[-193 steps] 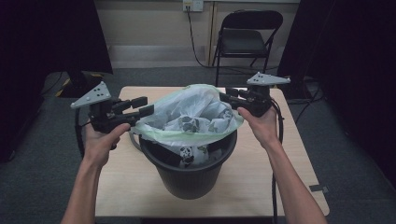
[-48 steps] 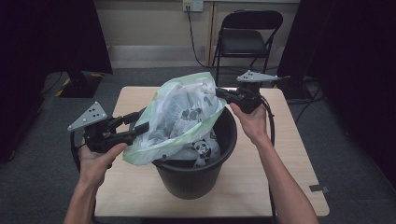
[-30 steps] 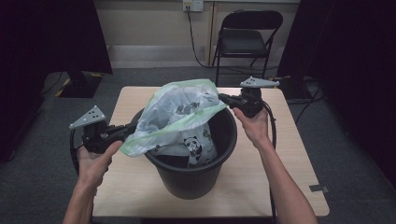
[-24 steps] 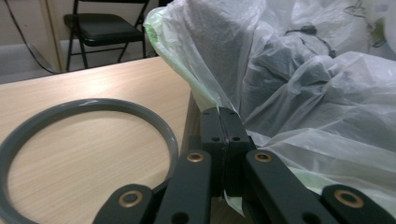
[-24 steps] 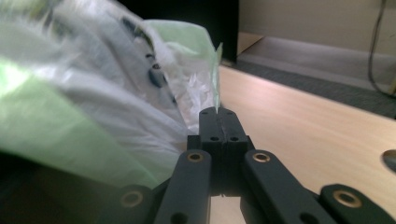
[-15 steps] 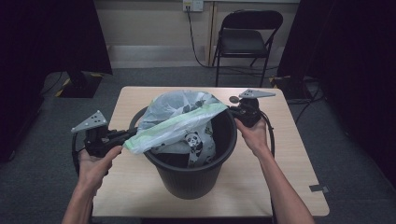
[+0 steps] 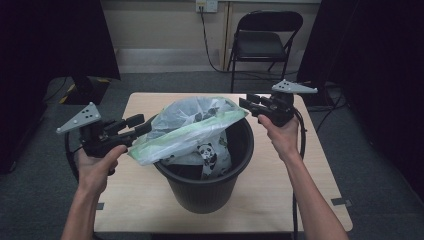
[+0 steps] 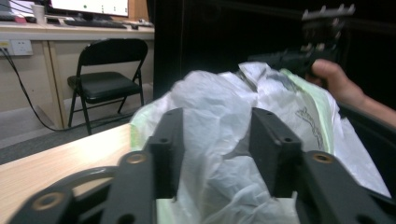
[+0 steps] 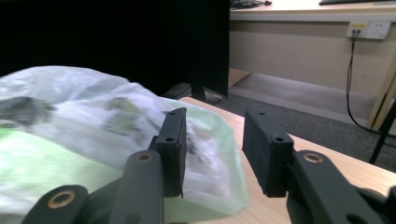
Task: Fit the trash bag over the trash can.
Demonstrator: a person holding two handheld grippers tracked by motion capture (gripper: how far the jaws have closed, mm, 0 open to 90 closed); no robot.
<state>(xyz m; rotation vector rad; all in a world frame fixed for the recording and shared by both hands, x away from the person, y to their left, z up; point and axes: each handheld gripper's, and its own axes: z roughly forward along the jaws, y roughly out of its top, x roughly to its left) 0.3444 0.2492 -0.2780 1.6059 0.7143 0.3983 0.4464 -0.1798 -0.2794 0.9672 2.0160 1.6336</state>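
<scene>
A black bin (image 7: 210, 185) stands on the wooden table (image 7: 310, 200). A thin white bag (image 7: 190, 125) with a green rim and panda prints hangs partly inside it, its mouth stretched across the top. My left gripper (image 7: 142, 127) is at the bag's left edge. Its jaws stand apart, with bunched plastic (image 8: 215, 107) between them around the left gripper (image 8: 217, 140). My right gripper (image 7: 247, 105) hovers at the bin's far right rim. Up close the right gripper (image 9: 214, 140) is open, and the bag (image 9: 84, 107) lies against its left jaw.
A black folding chair (image 7: 265, 40) stands behind the table near a wall with a socket and cable. Bare tabletop shows on both sides of the bin. The other hand and its gripper (image 8: 299, 58) show beyond the bag.
The bag, lifted and ballooned above the bin a second ago, has come down flatter across the rim. The left gripper drew back to the left. The right one shifted slightly right.
</scene>
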